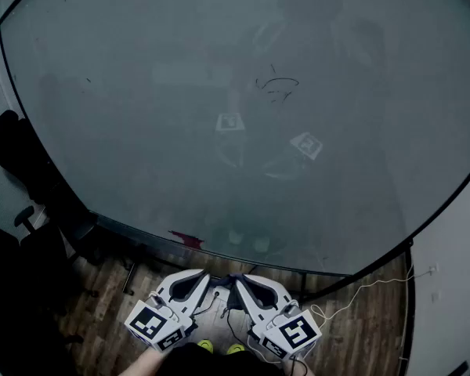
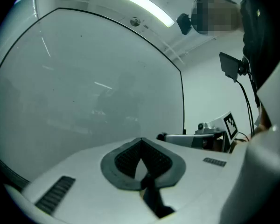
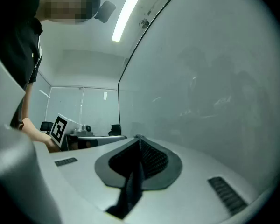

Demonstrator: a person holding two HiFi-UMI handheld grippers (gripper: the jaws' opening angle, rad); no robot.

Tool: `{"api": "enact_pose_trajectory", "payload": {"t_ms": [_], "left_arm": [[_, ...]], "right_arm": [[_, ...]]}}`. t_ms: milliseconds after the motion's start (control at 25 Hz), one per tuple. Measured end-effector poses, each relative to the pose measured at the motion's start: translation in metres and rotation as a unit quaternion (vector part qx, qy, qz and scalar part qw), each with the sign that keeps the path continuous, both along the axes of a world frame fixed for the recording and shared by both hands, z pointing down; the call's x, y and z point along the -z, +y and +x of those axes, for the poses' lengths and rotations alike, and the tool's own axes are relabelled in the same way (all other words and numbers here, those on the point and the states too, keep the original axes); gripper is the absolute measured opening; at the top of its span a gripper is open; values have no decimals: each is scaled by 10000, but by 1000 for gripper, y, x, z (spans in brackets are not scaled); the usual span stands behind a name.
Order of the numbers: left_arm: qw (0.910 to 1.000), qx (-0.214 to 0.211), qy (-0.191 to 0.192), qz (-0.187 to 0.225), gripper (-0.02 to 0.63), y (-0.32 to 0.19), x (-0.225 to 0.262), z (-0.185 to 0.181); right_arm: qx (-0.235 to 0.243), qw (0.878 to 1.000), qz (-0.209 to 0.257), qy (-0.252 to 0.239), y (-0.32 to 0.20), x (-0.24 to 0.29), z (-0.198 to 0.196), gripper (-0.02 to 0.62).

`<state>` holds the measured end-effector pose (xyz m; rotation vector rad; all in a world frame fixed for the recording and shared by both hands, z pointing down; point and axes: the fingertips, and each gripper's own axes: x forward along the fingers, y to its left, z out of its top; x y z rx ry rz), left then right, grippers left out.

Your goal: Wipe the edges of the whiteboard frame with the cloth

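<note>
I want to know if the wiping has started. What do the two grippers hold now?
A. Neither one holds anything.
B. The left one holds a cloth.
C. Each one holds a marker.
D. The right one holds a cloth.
A: the left gripper and the right gripper each show jaws shut together with nothing between them, apart from the whiteboard.

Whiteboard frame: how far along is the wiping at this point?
Done: nothing shows as wiped. In hand: nothing. The left gripper and right gripper sit low in front of the board, jaws together and empty, off the frame. A small red thing lies at the bottom edge; I cannot tell if it is the cloth. Left: take up the cloth and wipe every edge.
</note>
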<state>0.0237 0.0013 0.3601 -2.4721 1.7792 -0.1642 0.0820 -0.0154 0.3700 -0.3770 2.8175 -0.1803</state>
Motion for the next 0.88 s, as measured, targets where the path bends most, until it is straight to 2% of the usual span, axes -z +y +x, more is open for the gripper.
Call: {"api": "enact_pose_trajectory", "payload": {"t_ms": [160, 440, 880], "left_arm": [[9999, 150, -5, 32, 4, -2, -8, 6], [9990, 430, -55, -74, 4, 4, -18, 1], [9983, 565, -53, -145, 5, 9, -21, -4]], "right_arm": [[21, 10000, -74, 42, -5, -9, 0, 21], [240, 9981, -557, -131, -8, -19, -2, 21], [298, 9976, -623, -105, -12, -23, -1, 21]]}}
